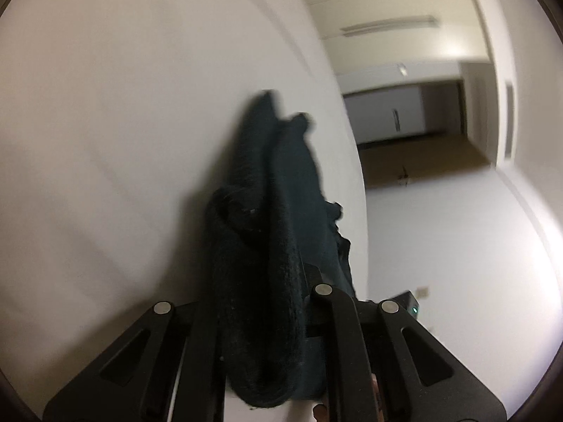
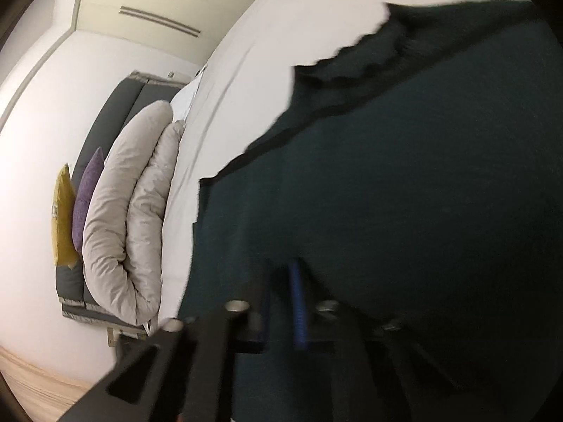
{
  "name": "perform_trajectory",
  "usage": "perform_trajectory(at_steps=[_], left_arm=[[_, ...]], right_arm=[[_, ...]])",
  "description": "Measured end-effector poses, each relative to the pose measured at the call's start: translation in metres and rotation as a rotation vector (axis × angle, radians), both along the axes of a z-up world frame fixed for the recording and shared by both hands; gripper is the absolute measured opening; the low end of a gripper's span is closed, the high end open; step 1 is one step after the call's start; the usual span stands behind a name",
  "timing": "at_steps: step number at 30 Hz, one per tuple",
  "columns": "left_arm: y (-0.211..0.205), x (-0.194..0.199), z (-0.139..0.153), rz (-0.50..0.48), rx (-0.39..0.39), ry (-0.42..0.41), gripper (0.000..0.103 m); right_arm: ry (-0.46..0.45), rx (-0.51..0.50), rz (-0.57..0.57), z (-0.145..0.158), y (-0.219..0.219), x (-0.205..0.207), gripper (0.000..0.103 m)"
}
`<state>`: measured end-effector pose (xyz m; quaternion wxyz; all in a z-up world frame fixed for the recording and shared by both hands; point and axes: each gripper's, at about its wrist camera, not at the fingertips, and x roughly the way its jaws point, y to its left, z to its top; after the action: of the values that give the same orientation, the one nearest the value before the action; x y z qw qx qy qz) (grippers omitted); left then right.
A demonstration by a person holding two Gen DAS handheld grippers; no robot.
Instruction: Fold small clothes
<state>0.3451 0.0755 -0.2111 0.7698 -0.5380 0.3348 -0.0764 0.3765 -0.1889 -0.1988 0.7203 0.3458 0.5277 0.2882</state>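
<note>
In the left wrist view, the left gripper (image 1: 267, 274) is closed on a bunched fold of a dark green knitted garment (image 1: 278, 190). The cloth is pinched between the black fingers (image 1: 337, 316) and spills back over the tool's frame toward the camera, while the rest of it runs forward and lies on the white bed sheet (image 1: 123, 140). The far end of the garment rises in two soft peaks near the edge of the bed. Beyond that edge are a white wall (image 1: 440, 246), a strip of brown floor (image 1: 422, 161) and a white cupboard (image 1: 383, 116), all tilted because the gripper is rolled to one side. A small part of a hand (image 1: 320, 411) shows at the bottom edge behind the frame.

In the right wrist view, the right gripper (image 2: 281, 281) is closed, and the same dark green garment (image 2: 404, 193) fills most of the picture. Its fingers, one with a blue pad (image 2: 297, 302), are sunk into the fabric; the picture is blurred here, but the cloth appears clamped between them. The garment's dark hemmed edge runs diagonally across the white sheet (image 2: 246, 52). To the left, at the head of the bed, are a folded pale duvet (image 2: 119, 211), a purple cushion (image 2: 86, 193), a yellow cushion (image 2: 63, 214) and a grey padded headboard (image 2: 116, 105).
</note>
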Motion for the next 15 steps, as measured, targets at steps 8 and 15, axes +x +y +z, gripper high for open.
perform_trajectory(at_steps=[8,15], left_arm=[[-0.116,0.007,0.074,-0.268,0.523,-0.176,0.011],[-0.144,0.002,0.075,-0.328,0.686,-0.188,0.011]], right_arm=[[0.031,0.307,0.034,0.032,-0.031,0.016,0.092],[0.041,0.234,0.11,0.041,-0.012,0.036,0.095]])
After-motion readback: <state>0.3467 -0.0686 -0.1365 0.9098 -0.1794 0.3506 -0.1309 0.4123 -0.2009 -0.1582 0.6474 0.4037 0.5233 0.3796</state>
